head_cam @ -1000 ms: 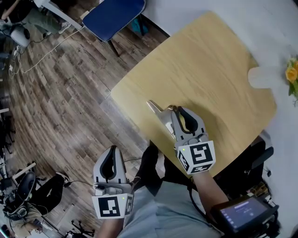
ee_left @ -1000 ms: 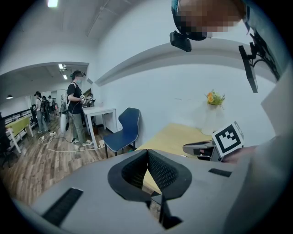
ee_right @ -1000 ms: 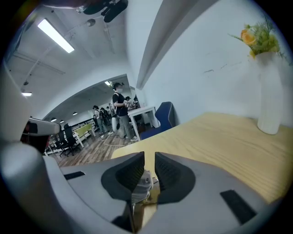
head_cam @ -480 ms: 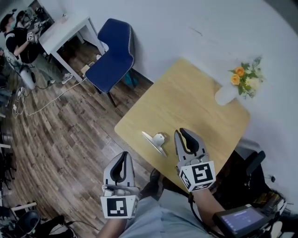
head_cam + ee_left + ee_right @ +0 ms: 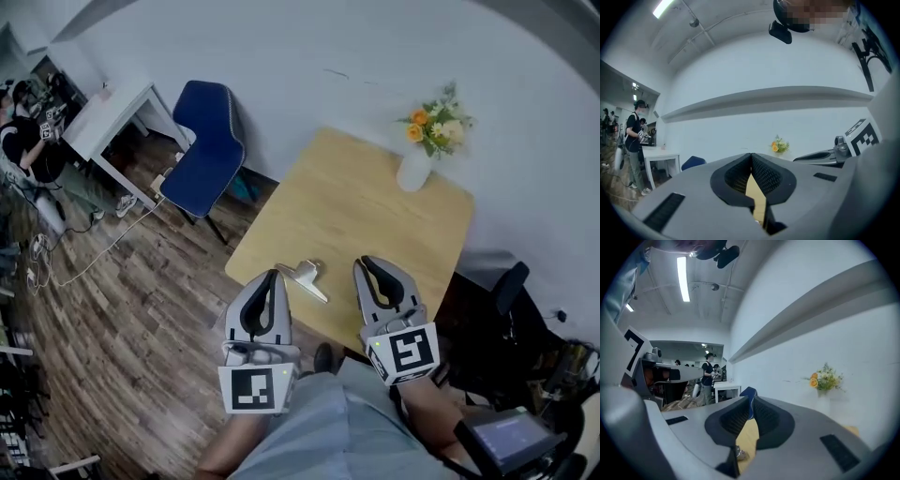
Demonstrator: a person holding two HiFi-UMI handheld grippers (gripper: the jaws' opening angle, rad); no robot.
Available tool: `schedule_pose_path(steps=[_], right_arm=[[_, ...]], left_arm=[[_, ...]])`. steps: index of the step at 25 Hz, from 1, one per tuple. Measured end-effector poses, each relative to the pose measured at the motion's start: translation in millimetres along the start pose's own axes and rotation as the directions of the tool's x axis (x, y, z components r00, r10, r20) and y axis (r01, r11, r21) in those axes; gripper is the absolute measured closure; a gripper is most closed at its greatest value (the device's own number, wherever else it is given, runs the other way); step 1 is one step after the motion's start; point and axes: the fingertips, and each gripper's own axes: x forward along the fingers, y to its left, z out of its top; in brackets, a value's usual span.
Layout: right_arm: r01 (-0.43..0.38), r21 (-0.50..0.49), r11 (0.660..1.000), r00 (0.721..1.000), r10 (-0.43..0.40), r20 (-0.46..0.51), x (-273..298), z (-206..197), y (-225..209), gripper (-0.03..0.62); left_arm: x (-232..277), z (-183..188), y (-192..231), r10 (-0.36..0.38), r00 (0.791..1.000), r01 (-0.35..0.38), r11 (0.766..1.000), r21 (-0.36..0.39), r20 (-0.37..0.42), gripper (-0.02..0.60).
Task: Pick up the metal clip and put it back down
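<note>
Jaws closed and empty on both left gripper (image 5: 272, 275) and right gripper (image 5: 362, 263), metal clip (image 5: 302, 277) lying on the wooden worktop (image 5: 375, 216) by its near left edge, between the two grippers, touching neither

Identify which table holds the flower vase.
The wooden table, with the metal clip on it too; the white table stands apart, beyond the blue chair.
</note>
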Motion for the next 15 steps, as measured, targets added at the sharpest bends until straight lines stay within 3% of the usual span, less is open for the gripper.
schedule_pose_path(steps=[6,15], right_arm=[[0.063,0.001,0.998,0.998,-0.063,0.030,-18.8,3.6,-7.8,0.543],[0.096,-0.020,0.995,0.994,-0.095,0.049,-32.9,5.5,-12.4,0.543]], left_arm=[[3.0,7.3,-15.1,-0.054,0.998,0.053,0.998,0.028,0.026,0.563],[8.1,10.8,-33.4,-0.109,0.993,0.106,0.992,0.063,0.053,0.563]])
